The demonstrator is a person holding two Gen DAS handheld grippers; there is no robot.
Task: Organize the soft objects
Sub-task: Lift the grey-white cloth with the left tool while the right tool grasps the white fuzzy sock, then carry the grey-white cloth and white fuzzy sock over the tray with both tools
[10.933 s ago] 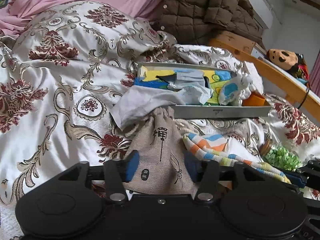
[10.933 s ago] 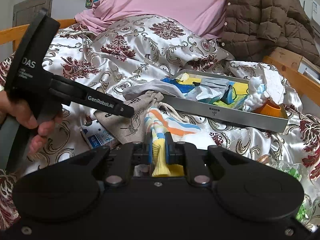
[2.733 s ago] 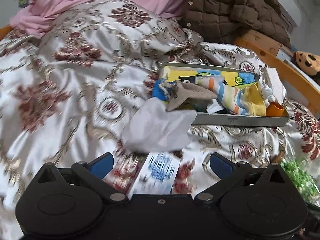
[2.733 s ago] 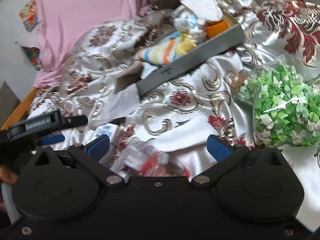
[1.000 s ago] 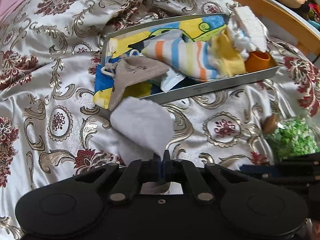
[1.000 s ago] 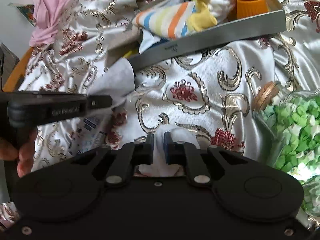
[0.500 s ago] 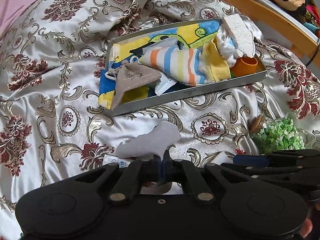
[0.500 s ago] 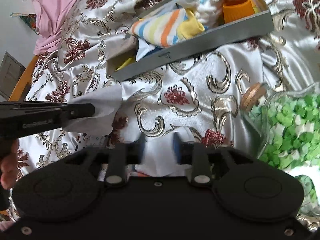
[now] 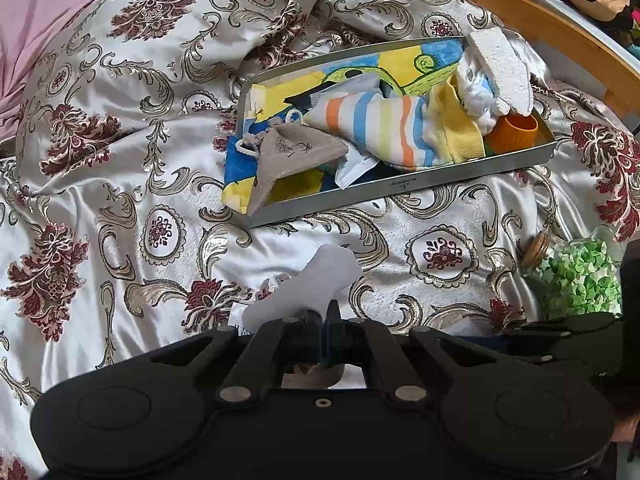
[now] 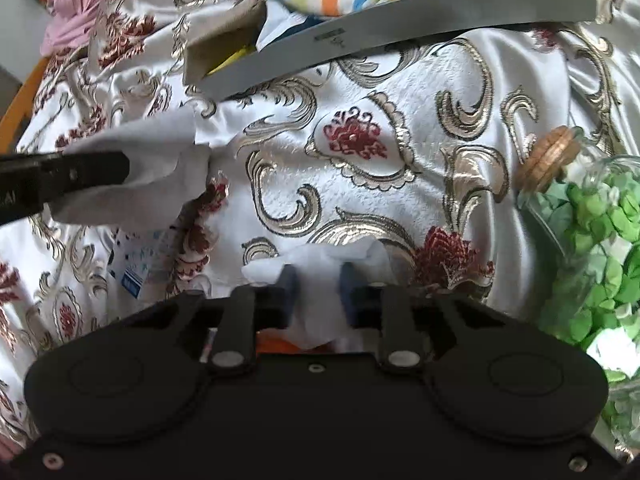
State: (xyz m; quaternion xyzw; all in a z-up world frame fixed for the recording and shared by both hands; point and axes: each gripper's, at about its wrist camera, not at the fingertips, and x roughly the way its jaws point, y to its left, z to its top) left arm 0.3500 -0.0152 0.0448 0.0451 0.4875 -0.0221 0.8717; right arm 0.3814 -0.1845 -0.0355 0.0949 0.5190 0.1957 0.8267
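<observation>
Both wrist views low over bedspread [image 9: 120, 208], tray-facing [image 10: 400, 28].

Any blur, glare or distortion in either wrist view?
Left wrist: sharp, barrel distortion bows the wooden bed rail, dark vignette corners. Right wrist: fisheye curves the metal tray wall, daylight blows out the jar of green paper stars, grey cloth slightly soft.

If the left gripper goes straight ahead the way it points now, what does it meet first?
The left gripper, jaws shut on the grey cloth, points across bare bedspread toward the near wall of the metal tray. That wall is probably what it meets first, unless it runs high enough to pass over; depth is unclear.
</observation>
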